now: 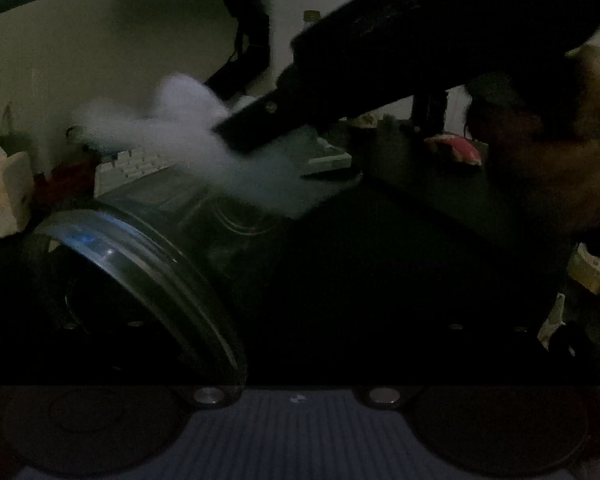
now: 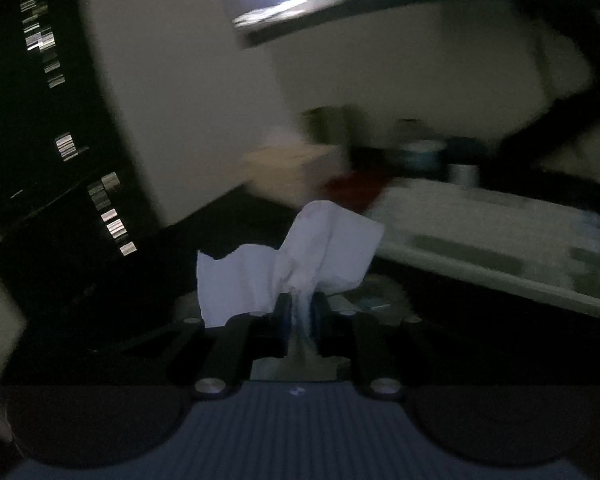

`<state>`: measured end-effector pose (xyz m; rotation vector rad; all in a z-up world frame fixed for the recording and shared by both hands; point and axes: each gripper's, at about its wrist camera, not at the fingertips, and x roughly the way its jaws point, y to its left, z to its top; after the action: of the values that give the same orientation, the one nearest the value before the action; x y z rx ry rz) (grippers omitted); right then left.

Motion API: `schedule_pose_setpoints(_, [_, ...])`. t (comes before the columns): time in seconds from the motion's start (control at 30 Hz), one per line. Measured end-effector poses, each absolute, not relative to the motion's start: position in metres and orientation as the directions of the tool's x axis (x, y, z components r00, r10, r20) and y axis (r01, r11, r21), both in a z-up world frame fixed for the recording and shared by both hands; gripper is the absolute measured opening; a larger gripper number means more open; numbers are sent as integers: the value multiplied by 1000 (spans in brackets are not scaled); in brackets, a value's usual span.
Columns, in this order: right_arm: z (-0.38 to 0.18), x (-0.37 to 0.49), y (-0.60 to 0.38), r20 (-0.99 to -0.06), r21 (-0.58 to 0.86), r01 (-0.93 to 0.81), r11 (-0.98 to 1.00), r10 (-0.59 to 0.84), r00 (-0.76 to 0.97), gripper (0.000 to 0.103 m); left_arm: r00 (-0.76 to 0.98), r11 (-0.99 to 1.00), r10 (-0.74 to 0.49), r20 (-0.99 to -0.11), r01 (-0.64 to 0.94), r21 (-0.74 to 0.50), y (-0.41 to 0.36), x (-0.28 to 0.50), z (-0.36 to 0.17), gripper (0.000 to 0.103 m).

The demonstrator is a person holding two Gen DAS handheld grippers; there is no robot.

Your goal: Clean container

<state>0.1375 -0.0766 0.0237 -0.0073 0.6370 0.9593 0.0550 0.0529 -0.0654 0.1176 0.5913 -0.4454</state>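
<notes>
The clear container (image 1: 148,256) lies tipped on its side near the left edge of the dark desk (image 1: 400,240), its round rim toward me in the left wrist view; it looks like light, stiff, slippery plastic, so I judge the rim or wall the safest hold. My left gripper seems to steady it, but its fingers are lost in the dark and I cannot tell its state. My right gripper (image 2: 299,312) is pinched on a soft, crumpled white tissue (image 2: 300,256), hovering above the container, with the keyboard (image 2: 500,240) behind.
</notes>
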Motion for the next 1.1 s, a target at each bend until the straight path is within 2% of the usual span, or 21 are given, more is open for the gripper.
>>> schedule_pose_setpoints(0.17, [26, 128, -69, -531, 245, -806, 539, 770, 354, 13, 713, 888, -398, -578, 457, -47, 53, 52, -60, 103])
schedule_pose_setpoints(0.3, [28, 149, -74, -595, 193, -715, 672, 660, 459, 16, 699, 887, -399, -593, 459, -56, 51, 50, -56, 103])
schedule_pose_setpoints(0.4, [30, 154, -76, -620, 217, -685, 695, 640, 454, 16, 694, 886, -398, -600, 460, -55, 50, 51, -57, 103])
schedule_pose_setpoints(0.6, [40, 119, -65, -591, 234, -809, 540, 739, 323, 16, 679, 874, -413, -606, 483, -54, 47, 52, -58, 103])
schedule_pose_setpoints(0.9, [36, 157, -70, -632, 217, -684, 697, 634, 446, 15, 673, 865, -420, -608, 500, -44, 42, 51, -57, 103])
schedule_pose_setpoints(1.03, [41, 145, -68, -637, 153, -728, 668, 630, 444, 16, 667, 858, -425, -612, 511, -39, 40, 51, -57, 103])
schedule_pose_setpoints(1.1, [42, 130, -67, -622, 187, -783, 594, 688, 374, 16, 663, 856, -428, -614, 515, -41, 40, 52, -57, 103])
